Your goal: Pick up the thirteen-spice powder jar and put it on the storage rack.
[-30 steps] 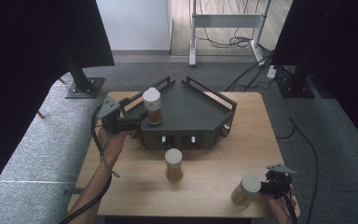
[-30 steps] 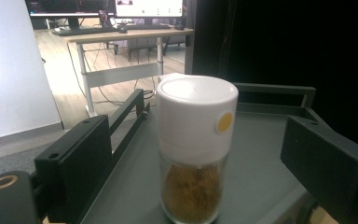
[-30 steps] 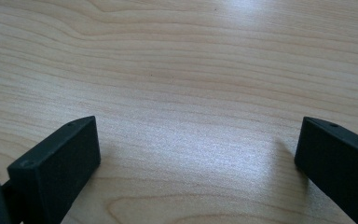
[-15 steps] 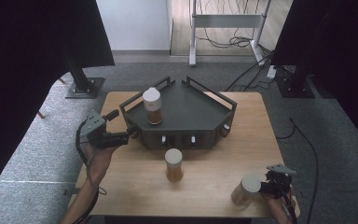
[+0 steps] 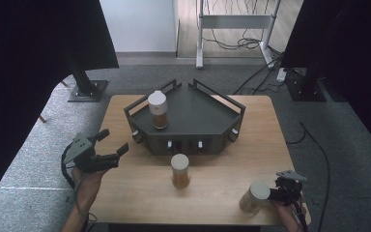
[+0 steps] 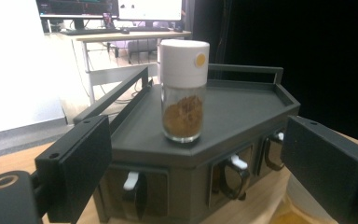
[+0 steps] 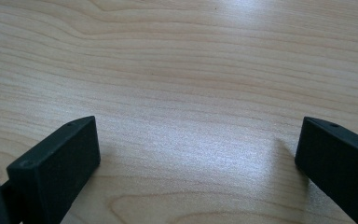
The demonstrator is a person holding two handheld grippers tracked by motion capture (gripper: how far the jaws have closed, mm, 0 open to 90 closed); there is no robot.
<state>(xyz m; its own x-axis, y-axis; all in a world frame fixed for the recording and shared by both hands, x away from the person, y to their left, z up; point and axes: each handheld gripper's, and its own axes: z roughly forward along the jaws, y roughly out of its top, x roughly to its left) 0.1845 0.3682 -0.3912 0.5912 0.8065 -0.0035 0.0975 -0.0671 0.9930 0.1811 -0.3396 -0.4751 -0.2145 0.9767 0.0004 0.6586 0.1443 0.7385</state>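
The black tray [image 5: 193,113] stands on the far half of the desk [image 5: 125,193], and I use it as the landmark. One spice jar [image 5: 158,109] with a white cap stands upright on the tray's left part, close to the left rail.

The left hand-held gripper [image 5: 110,142] hangs off the tray's front-left corner, over the left edge of the desk. Its jaws are spread wide, with nothing between them. In the left gripper view this jar on the tray [image 6: 184,91] is straight ahead, between the two jaws but farther off, not touched.

A second jar [image 5: 179,170] stands upright on the desk just in front of the tray's front wall, near its middle. A third jar [image 5: 253,197] stands well in front of the tray, toward its right side, near the desk's front edge. The right hand-held gripper [image 5: 276,192] is just beside this third jar, on its right. In the right gripper view its jaws are apart and between them is bare wood [image 7: 191,116].

I judge that the work is to bring the jars onto the tray. The middle jar lies to the right of the left gripper and level with it, and its long axis is vertical. So a grasp from the side, with the jaws level, fits well. The left hand looks nearer to it, while the right hand is nearer to the third jar.
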